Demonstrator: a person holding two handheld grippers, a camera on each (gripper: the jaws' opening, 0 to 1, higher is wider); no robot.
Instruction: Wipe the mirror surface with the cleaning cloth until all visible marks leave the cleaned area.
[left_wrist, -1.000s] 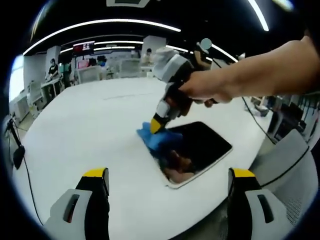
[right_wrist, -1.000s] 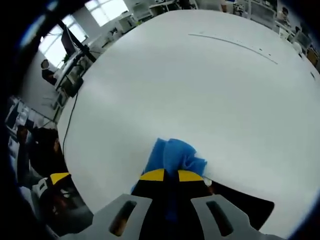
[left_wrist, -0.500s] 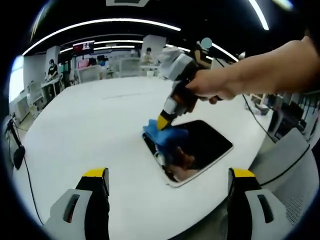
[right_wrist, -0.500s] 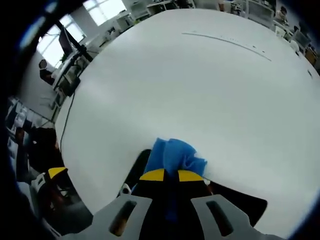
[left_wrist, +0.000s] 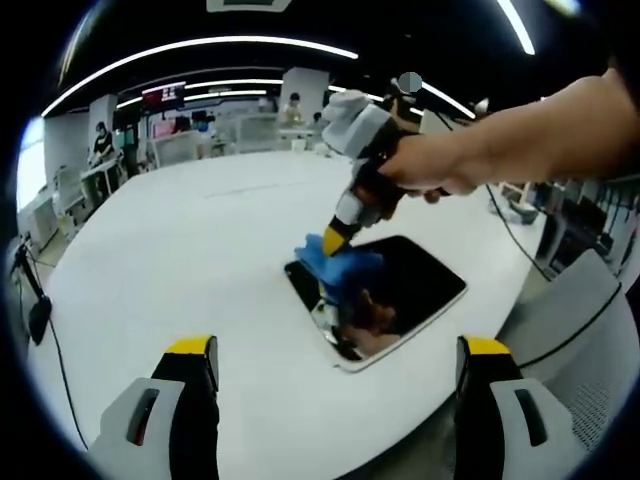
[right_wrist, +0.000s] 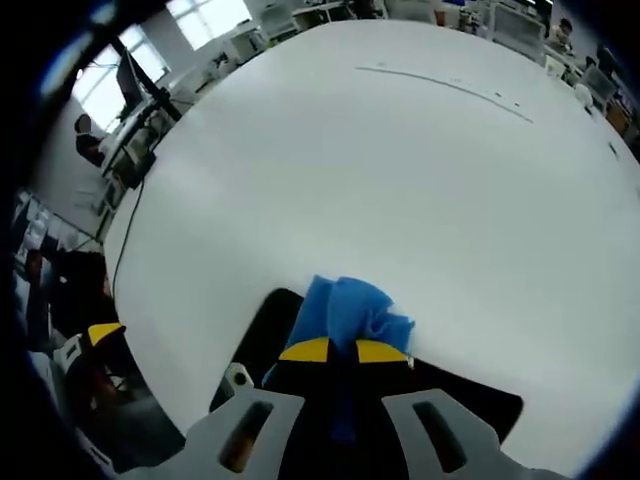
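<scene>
Left gripper view, left tool gaping over white desk, right tool clamped on blue cloth, pressing it onto mirror's left part, mirror near desk's right edge.

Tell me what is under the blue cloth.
The blue cloth, clamped in the right hand-held gripper, lies on the dark mirror near one end, on the white table. The glass under the cloth is covered, so marks there cannot be seen.
</scene>
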